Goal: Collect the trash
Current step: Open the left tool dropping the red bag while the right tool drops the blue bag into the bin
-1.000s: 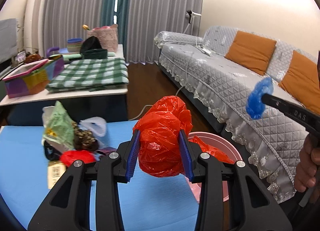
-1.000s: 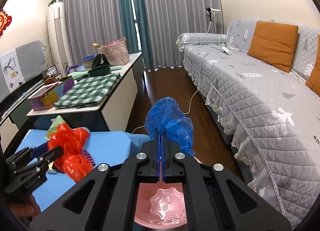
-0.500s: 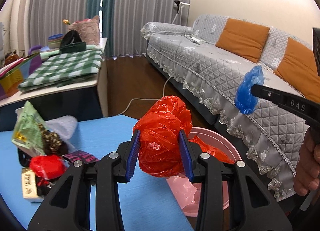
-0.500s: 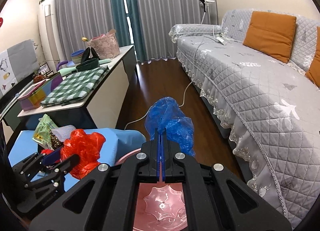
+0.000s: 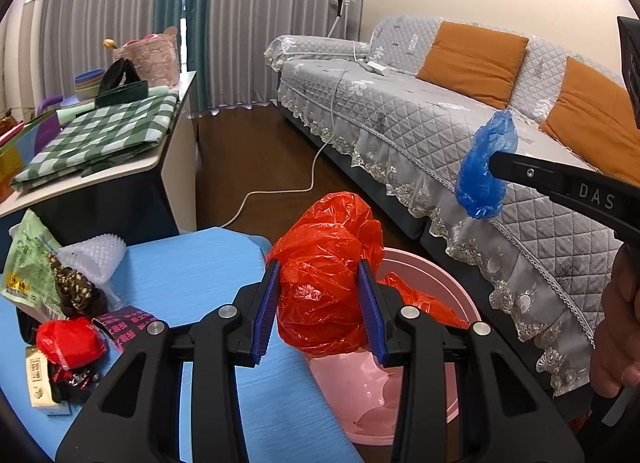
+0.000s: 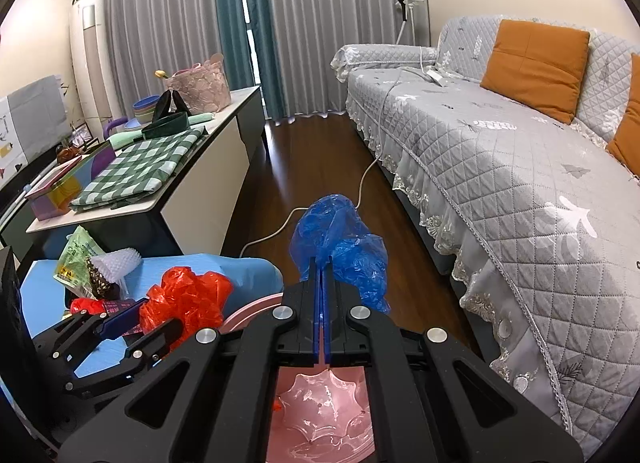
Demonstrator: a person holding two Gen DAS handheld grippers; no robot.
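Left gripper (image 5: 322,303): blue-padded fingers clamped on either side of a crumpled red plastic bag (image 5: 326,275), held in the air at the edge of the blue tabletop (image 5: 192,263), partly above the pink bin (image 5: 436,295). More red plastic shows inside the bin behind the right finger.

Right gripper (image 6: 322,275): jaws pressed nearly together, pinching a crumpled blue plastic bag (image 6: 340,247) by a thin fold; most of the bag bulges past the fingertips. The pink bin (image 6: 324,415) sits directly below this gripper, its glossy bottom visible between the arms. In the left wrist view the blue bag (image 5: 486,171) hangs in the air to the right, in front of the grey quilted sofa (image 5: 440,123).

Remaining trash is heaped on the far left of the blue tabletop: a green snack packet (image 5: 28,259), white bubble wrap (image 5: 94,253), a small red plastic wad (image 5: 70,341), a dark purple wrapper (image 5: 126,321) and a small cream carton (image 5: 38,381), all touching or overlapping.

A white cable (image 5: 304,179) runs across the dark wood floor beyond the bin.
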